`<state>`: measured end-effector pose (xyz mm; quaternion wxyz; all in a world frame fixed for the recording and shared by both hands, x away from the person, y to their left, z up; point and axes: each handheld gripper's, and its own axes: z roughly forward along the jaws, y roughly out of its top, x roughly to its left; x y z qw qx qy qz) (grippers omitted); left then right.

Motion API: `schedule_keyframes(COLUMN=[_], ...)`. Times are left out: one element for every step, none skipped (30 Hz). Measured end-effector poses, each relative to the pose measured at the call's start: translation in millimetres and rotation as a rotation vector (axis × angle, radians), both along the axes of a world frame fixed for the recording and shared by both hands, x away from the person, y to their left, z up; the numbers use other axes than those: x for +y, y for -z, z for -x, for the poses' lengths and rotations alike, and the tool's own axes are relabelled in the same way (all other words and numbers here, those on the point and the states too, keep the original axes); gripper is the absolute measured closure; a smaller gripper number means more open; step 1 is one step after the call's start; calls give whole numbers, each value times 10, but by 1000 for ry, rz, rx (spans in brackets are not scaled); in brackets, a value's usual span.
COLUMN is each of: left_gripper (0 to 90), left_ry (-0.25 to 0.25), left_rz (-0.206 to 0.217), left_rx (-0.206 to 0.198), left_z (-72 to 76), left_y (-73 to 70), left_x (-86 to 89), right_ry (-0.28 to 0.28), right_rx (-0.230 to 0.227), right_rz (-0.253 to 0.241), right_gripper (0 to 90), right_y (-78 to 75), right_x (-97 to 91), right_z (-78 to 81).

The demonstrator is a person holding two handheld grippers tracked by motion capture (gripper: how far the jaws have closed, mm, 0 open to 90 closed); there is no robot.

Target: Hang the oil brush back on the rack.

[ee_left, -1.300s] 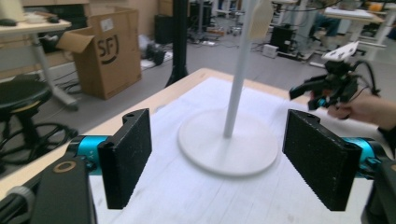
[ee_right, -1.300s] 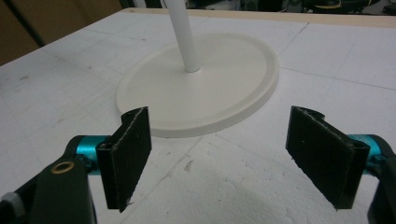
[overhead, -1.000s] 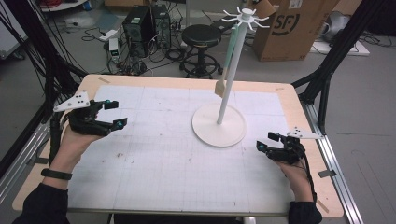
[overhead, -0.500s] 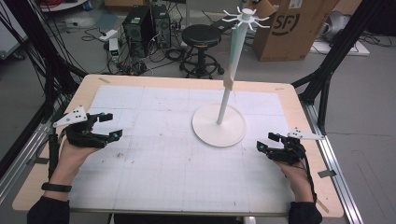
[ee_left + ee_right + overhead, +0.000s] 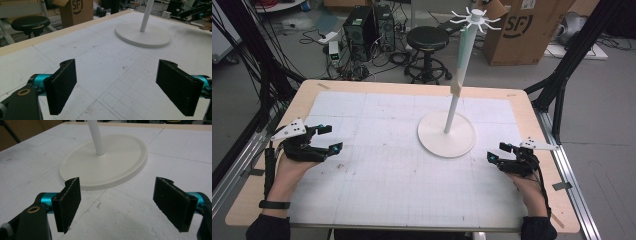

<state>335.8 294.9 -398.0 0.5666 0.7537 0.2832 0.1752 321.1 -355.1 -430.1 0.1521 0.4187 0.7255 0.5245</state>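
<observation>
A white stand with a round base (image 5: 447,135) and a tall pole (image 5: 460,70), topped by a ring of short hooks (image 5: 473,17), rises right of the table's middle. My left gripper (image 5: 328,138) rests open at the table's left side, a hand around it; its jaws stand wide apart over bare white board (image 5: 117,82), the base (image 5: 143,36) far ahead. My right gripper (image 5: 496,152) sits open near the right edge, just right of the base. Its jaws stand apart with nothing between them, the base (image 5: 105,167) and pole (image 5: 96,137) close in front.
The table (image 5: 377,185) is a white gridded board in a wooden frame. Beyond its far edge stand a black stool (image 5: 428,40), a computer tower (image 5: 368,25) with cables, and a cardboard box (image 5: 517,30). Black frame struts (image 5: 562,75) rise at the right.
My left gripper has moved down and toward the table's near left, settling lower on the board. The right gripper has stayed put.
</observation>
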Motion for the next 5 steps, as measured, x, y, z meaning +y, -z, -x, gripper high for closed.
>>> schedule_keyframes(left_gripper=[175,175,176,175,175], left_ry=[-1,-1,-3,-5,-5], left_rz=[-3,-4,-4,-1,-3], left_rx=[-2,-1,0,3,3], left_z=[1,0,-3,-6,-11], left_y=[0,3,6,11,14], left_x=[-2,-5,-6,-11,-12], right_ry=[0,-1,0,0,1], right_rx=[-1,-2,-2,-2,0], right_rz=[2,1,3,3,3], right_gripper=[216,216,216,216,216], right_y=[1,3,4,6,8], right_x=[-2,-3,-6,-7,-10], right_z=[0,-1,0,1,3])
